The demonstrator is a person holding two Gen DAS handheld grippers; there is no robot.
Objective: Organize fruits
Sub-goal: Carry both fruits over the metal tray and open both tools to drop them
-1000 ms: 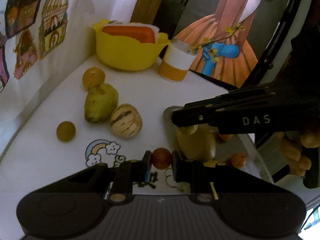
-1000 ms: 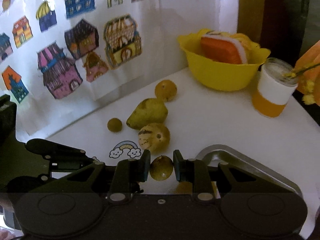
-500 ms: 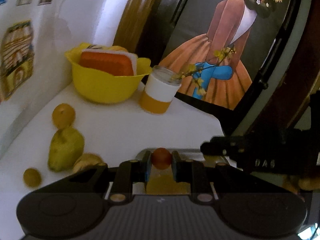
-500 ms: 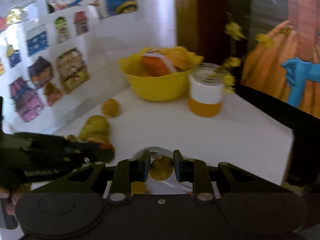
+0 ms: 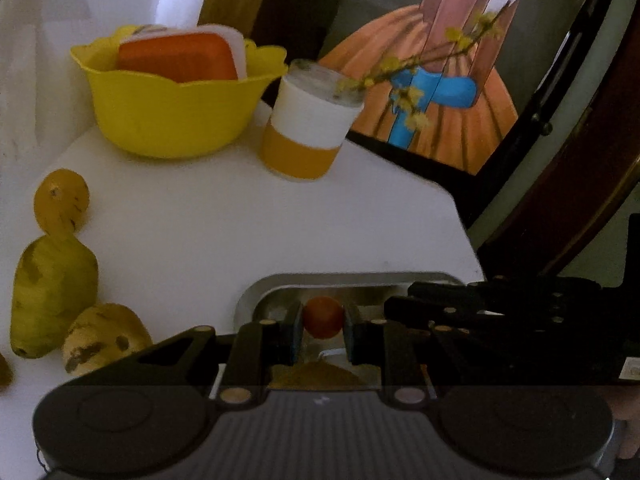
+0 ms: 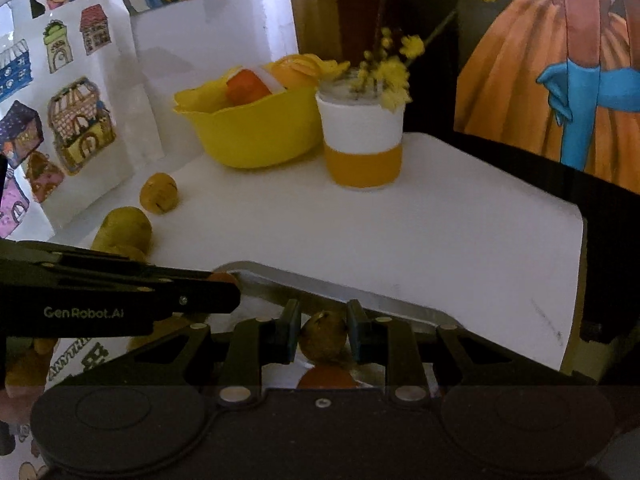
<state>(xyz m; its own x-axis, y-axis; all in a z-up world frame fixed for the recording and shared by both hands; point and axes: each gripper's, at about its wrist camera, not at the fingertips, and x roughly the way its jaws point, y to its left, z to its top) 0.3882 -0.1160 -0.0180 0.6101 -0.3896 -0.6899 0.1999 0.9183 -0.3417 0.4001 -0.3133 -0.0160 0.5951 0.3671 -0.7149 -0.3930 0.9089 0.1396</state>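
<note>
Left gripper [image 5: 322,326]: fingers closed most of the way on a small red-orange fruit [image 5: 323,317], both pads touching its sides.
Red-orange fruit's place: held over the near-left corner of the metal tray [image 5: 280,286], above a brownish fruit [image 5: 316,374] lying in the tray.
Right gripper [image 6: 323,338]: fingers nearly closed on a small yellow-brown fruit [image 6: 323,335], which is pinched between the pads.
Yellow-brown fruit's place: held over the tray, whose rim [image 6: 360,292] runs just behind it; an orange fruit [image 6: 326,378] sits directly below.
Grippers together: side by side over the tray; the left one enters the right wrist view from the left, the right one enters the left wrist view from the right.
Tray: on the near part of the white counter [image 5: 240,232].
Loose fruit: a green-yellow pear [image 5: 54,296], a speckled yellow fruit [image 5: 104,336] touching it on the near side, and a round orange fruit [image 5: 60,200] at its far end, all left of the tray.
Far counter: a yellow bowl [image 5: 172,116] holding an orange and white block [image 5: 180,56]; just right of it a white and orange cup [image 5: 310,128] with yellow-flowered sprigs [image 5: 420,64].
Surroundings: house stickers [image 6: 80,120] on the left wall, a painting of an orange dress [image 5: 440,100] at the far right.
</note>
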